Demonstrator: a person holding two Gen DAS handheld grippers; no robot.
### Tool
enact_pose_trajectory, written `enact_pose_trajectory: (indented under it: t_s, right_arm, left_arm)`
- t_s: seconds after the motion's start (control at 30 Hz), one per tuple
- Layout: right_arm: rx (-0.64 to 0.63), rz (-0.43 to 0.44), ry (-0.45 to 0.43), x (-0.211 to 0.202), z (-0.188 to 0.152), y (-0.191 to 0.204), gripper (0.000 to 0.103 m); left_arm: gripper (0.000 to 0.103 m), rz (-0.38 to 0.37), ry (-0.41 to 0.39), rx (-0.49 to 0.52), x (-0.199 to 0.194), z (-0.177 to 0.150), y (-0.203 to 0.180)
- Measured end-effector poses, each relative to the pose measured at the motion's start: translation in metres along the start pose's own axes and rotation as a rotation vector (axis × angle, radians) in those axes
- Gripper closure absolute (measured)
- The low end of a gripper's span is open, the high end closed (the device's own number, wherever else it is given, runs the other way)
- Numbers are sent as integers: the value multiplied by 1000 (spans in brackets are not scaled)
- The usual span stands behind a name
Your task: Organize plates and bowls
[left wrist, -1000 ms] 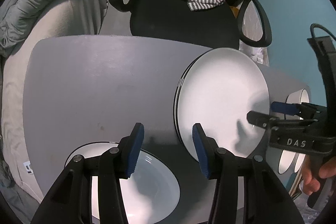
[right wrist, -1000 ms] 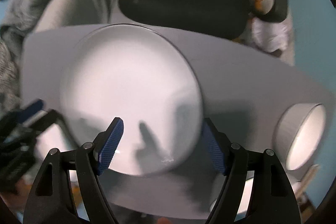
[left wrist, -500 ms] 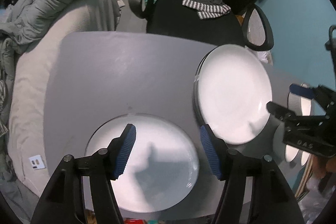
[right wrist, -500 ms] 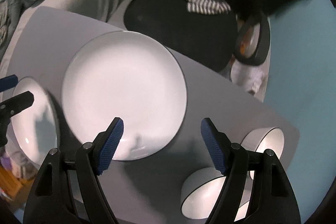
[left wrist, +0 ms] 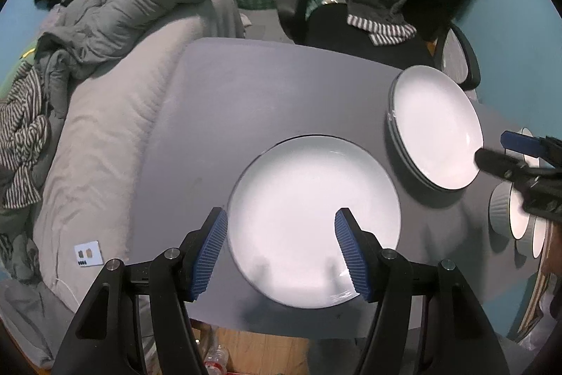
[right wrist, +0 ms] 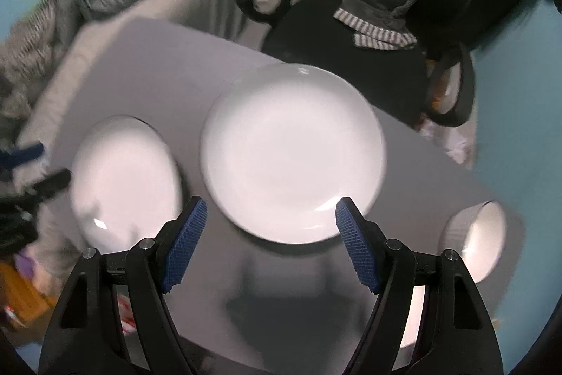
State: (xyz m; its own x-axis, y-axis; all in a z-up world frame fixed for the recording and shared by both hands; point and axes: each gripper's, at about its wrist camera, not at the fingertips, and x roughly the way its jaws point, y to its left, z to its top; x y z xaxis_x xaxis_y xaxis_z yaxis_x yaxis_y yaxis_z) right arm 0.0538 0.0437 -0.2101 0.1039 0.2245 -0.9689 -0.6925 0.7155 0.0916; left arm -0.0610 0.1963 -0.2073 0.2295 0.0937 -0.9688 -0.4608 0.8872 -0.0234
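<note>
The round white plate (left wrist: pixel 312 220) at the near edge of the matt grey table (left wrist: pixel 246 101) looks like glossy glazed ceramic, smooth with small glints. Right of it, the stacked white plates (left wrist: pixel 435 132) shine alike. The left gripper (left wrist: pixel 281 250) has ribbed blue rubbery pads (left wrist: pixel 210 252) on matt black plastic arms.
</note>
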Motion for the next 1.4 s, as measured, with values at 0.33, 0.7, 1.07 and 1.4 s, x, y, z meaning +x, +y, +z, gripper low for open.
enact_pose_trajectory:
  t_s: [0.33, 0.7, 1.07, 1.4]
  right_arm:
    - [-21, 108, -165, -15, -15, 26, 28]
    - [-49, 191, -5, 12, -30, 39, 28]
    - [-2, 203, 113, 62, -38, 53, 28]
    - [62, 216, 157, 84, -40, 52, 28]
  left_arm:
    - [38, -32, -79, -55, -8, -19, 36]
    - [38, -81, -44, -67, 15, -24, 59]
    - [38, -90, 68, -16, 72, -12, 70]
    - [38, -158, 115, 28, 91, -8, 64]
